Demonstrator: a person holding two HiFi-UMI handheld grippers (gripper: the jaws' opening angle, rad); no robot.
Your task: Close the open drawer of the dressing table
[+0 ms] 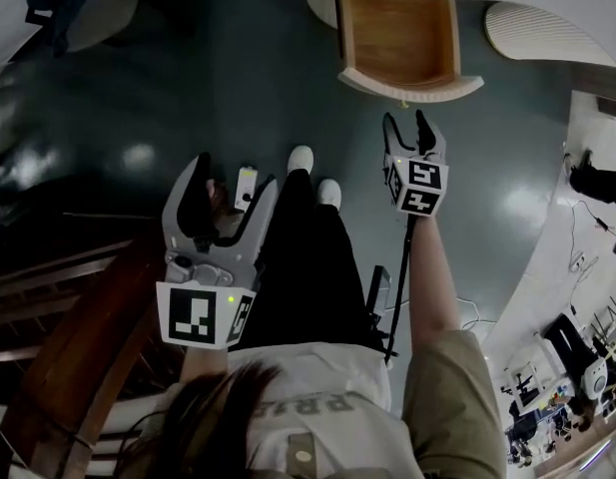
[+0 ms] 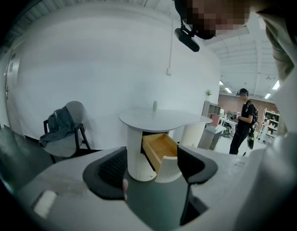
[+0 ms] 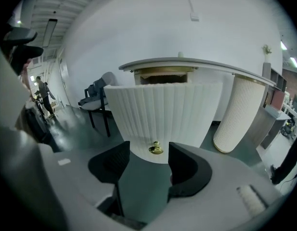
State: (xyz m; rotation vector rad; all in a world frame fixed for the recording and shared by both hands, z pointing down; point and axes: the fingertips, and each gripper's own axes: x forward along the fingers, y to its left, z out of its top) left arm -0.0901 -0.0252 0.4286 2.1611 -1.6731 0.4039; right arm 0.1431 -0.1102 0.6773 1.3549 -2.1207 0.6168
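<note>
The dressing table's drawer stands pulled out, its wooden inside showing and its white ribbed front facing me. A small brass knob sits low on that front. My right gripper is open a short way in front of the drawer; in the right gripper view the knob lies in line with the gap between the jaws, apart from them. My left gripper is open and empty, held lower left. In the left gripper view the open drawer shows beyond the jaws under the white tabletop.
A ribbed white column stands right of the drawer. A chair with a dark garment is to the left by the wall. A person in black stands at the far right. Dark wooden rails lie at my left, cables behind my legs.
</note>
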